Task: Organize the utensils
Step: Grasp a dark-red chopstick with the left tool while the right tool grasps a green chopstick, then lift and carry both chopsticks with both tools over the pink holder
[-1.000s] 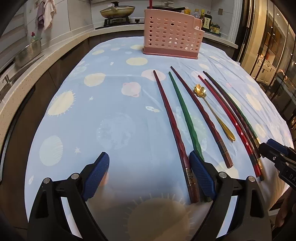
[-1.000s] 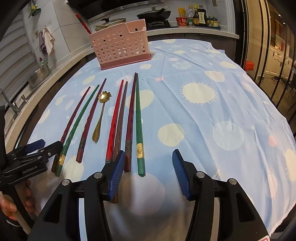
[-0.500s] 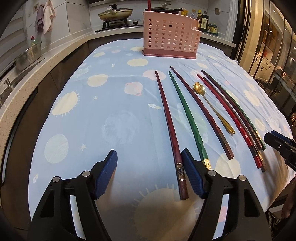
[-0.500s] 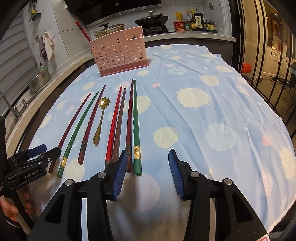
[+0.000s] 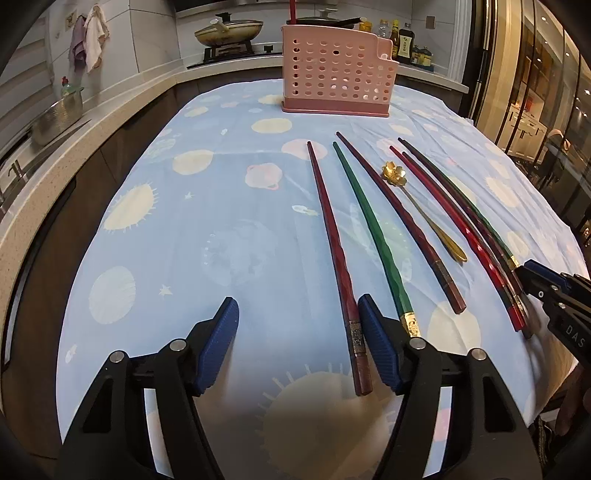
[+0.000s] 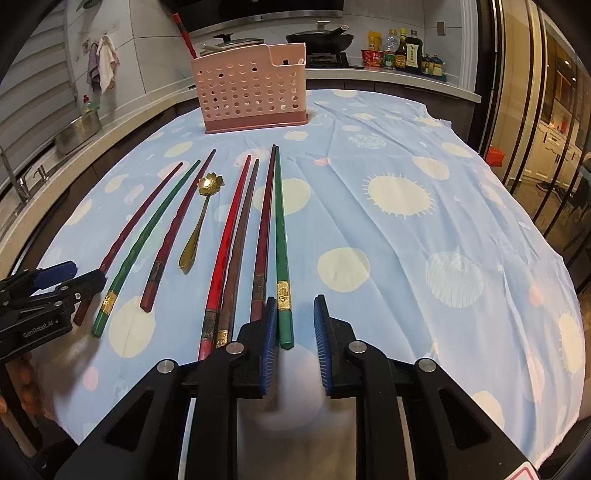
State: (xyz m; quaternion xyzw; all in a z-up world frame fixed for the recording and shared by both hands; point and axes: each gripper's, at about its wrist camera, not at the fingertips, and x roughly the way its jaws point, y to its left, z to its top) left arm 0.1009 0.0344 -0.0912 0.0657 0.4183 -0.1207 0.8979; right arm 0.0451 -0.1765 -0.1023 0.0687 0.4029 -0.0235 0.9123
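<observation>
now your right gripper (image 6: pixel 295 325) has just been narrowing around the butt of the green chopstick (image 6: pixel 281 236), pads not pressing it; the pink holder (image 6: pixel 251 92) stands well beyond the tips. your left gripper (image 5: pixel 299 347), also just closing, stands spread around the dark red chopstick (image 5: pixel 334 243), holder far beyond.

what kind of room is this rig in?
Most likely a home kitchen: a lidded pan on a stove, sauce bottles along the counter, and a metal basin beside a tap at the left.
</observation>
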